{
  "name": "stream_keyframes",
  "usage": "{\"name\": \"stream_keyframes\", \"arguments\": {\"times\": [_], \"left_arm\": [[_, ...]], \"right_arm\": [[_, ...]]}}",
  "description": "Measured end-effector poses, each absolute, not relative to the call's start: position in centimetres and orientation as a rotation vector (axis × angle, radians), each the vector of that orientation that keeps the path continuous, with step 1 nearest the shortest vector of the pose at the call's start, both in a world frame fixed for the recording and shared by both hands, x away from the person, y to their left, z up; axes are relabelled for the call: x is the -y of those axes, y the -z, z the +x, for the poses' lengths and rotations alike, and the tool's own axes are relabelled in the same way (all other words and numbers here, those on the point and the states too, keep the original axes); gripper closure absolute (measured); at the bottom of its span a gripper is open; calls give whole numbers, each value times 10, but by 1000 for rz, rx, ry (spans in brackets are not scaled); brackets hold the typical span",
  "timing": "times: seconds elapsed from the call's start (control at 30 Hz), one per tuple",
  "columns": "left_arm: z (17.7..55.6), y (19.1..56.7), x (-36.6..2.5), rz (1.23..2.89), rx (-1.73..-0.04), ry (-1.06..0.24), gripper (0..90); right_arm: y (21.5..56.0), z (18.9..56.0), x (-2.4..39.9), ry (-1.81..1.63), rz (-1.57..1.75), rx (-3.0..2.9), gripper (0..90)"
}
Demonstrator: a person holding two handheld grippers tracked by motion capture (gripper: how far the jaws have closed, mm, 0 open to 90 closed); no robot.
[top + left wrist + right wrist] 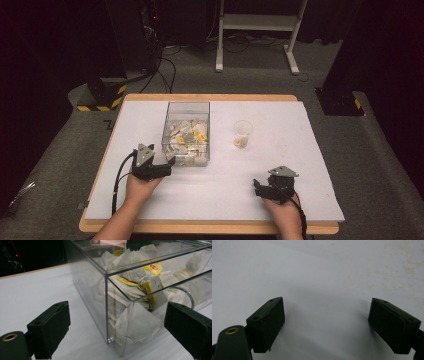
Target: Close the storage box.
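Left gripper (117, 327) jaws wide apart, empty, clear box (130, 302) of tea bags (138, 322) between them; right gripper (327, 325) spread over bare worktop (317, 270). Likely pre-grasp; cup (243, 133) well ahead.

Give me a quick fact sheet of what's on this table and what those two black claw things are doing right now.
surface: white sheet laid over a wooden table
box: clear plastic box, open top, holding many tea bags with yellow tags
cup: small clear cup right of the box, something yellow inside
left gripper: open, jaws at the box's near corner, holding nothing
right gripper: open, over bare sheet, apart from the cup
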State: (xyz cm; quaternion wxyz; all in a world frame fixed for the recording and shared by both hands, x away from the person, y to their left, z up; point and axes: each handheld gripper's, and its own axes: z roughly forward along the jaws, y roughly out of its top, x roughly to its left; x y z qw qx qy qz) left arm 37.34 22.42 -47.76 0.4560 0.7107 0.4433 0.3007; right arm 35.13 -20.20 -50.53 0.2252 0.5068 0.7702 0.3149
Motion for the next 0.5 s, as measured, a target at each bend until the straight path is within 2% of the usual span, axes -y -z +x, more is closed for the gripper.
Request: {"name": "stream_keyframes", "arguments": {"times": [0.5], "left_arm": [[398, 488, -223, 1748, -1146, -713, 95]], "right_arm": [[505, 351, 202, -869, 1391, -2124, 141]]}}
